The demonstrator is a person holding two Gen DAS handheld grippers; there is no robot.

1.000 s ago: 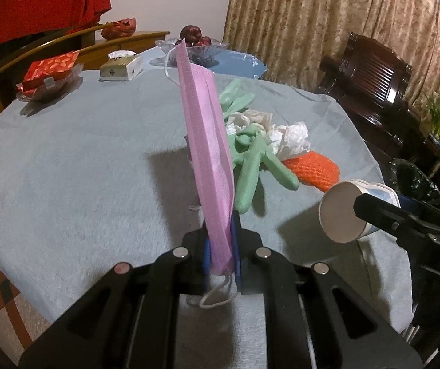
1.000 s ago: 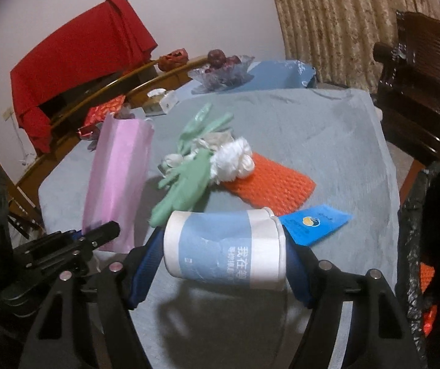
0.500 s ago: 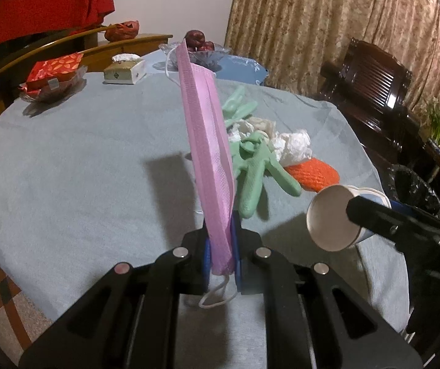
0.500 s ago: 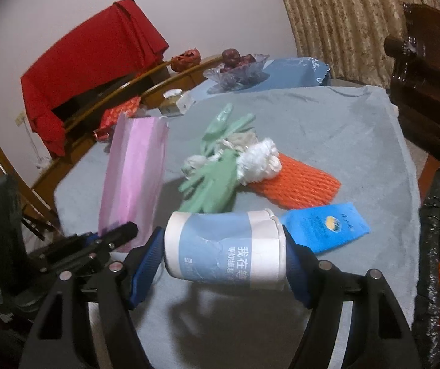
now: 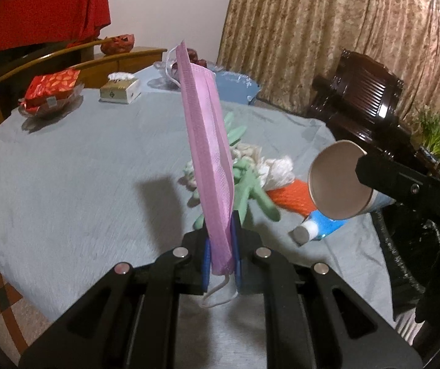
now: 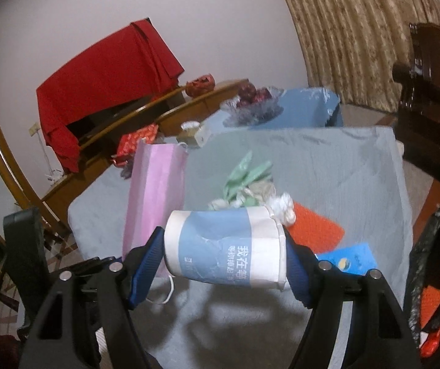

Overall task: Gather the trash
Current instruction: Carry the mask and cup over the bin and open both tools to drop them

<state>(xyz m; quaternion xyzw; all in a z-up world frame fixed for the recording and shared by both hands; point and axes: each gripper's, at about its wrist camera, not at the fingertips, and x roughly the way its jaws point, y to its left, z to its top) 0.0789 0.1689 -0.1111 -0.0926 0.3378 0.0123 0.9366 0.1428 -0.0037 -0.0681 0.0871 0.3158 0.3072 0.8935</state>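
Note:
My left gripper (image 5: 221, 246) is shut on a pink face mask (image 5: 207, 153) that stands upright above the grey tablecloth (image 5: 66, 169); the mask also shows in the right wrist view (image 6: 155, 196). My right gripper (image 6: 224, 256) is shut on a blue and white paper cup (image 6: 224, 250), held sideways above the table; its base shows in the left wrist view (image 5: 339, 180). On the table lie green gloves (image 5: 250, 190), white crumpled tissue (image 5: 276, 169), an orange net (image 6: 315, 230) and a blue tube (image 5: 321, 226).
A black trash bag bin (image 6: 435, 270) stands at the table's right edge. At the far side are a tissue box (image 5: 120, 89), a red packet in a dish (image 5: 50, 87), a fruit bowl (image 6: 253, 98) and dark wooden chairs (image 5: 367, 92).
Both grippers have risen and tilted with their loads. The cup has moved up in the left wrist view, uncovering the blue tube.

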